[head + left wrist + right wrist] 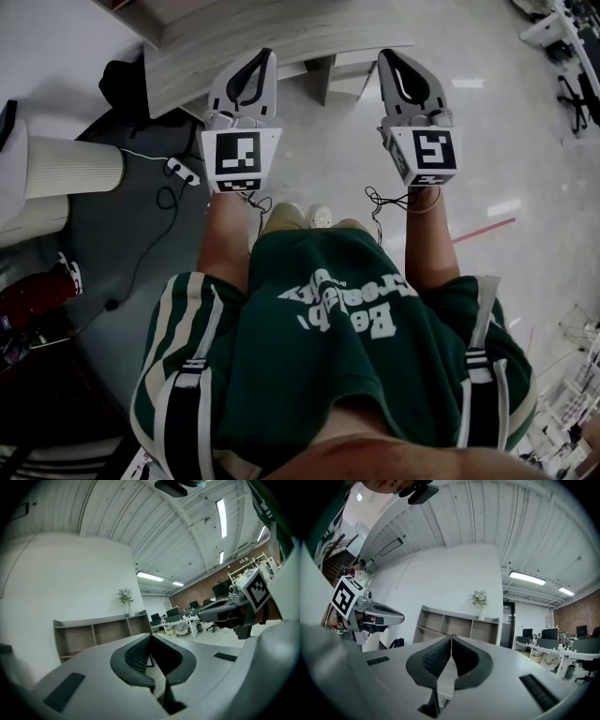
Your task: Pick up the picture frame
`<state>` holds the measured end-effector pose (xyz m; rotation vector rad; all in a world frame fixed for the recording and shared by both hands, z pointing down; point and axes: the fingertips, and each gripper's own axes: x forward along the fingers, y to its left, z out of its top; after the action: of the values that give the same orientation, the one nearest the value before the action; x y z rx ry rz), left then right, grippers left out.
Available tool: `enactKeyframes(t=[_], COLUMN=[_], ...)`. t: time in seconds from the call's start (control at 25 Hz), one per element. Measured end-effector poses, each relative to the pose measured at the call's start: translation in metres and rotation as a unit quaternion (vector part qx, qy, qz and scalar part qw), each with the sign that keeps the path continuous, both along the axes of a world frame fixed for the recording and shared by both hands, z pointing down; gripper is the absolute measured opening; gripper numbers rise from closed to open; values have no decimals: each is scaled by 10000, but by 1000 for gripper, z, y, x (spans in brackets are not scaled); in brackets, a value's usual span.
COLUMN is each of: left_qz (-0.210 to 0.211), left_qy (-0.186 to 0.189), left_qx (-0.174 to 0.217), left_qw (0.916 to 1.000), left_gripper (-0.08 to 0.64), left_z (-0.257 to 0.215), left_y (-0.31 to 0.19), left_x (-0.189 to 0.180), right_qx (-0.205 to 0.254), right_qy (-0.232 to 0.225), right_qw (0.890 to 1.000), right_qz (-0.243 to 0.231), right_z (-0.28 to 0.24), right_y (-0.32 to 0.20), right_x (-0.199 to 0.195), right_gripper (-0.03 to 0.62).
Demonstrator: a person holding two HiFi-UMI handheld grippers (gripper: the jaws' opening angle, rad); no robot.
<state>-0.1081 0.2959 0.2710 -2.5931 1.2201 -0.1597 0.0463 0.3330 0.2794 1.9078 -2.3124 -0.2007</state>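
While left gripper [264,54] and right gripper [385,56] have fingers clenched empty, one shelf [281,28] edge lies ahead, open floor [511,141] rightward.

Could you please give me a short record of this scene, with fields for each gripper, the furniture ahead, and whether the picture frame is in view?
left gripper: jaws together, nothing between them
right gripper: jaws together, nothing between them
aim: both point level toward the shelf unit
shelf unit: open compartments, against the white wall
vase of flowers: upright on top of the shelf unit
picture frame: not seen in any view
task state: nothing picked up yet
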Motion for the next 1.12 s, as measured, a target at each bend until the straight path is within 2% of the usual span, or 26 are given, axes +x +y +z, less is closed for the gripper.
enactKeyframes(t=[0.24, 0.36, 0.52, 0.6, 0.68, 0.92, 1.12], left_qz=[-51, -41, 46, 107, 163, 294, 409], left_qy=[43, 60, 86, 128, 146, 131, 94], left_qx=[-18, -27, -55, -61, -43, -85, -125], left_qw=[10000, 10000, 9999, 9998, 9998, 9994, 9990], left_gripper=[18, 18, 18, 18, 18, 18, 18], left_z=[1, 3, 4, 3, 2, 0, -5], left_y=[-30, -56, -95, -117, -142, -225, -289], left_x=[-2, 2, 14, 19, 22, 30, 41], right_qx=[-105, 66, 55, 158, -21, -104, 193], right_qy=[-10, 31, 40, 55, 71, -5, 3], right_qw=[9999, 10000, 10000, 9999, 9998, 9994, 9993], right_qz=[23, -67, 28, 26, 178, 321, 329], right_z=[5, 4, 2, 0, 3, 1, -13], right_y=[-25, -50, -87, -109, -131, -209, -271], right_x=[3, 5, 16, 20, 24, 31, 35], right_gripper=[34, 34, 34, 34, 34, 34, 34])
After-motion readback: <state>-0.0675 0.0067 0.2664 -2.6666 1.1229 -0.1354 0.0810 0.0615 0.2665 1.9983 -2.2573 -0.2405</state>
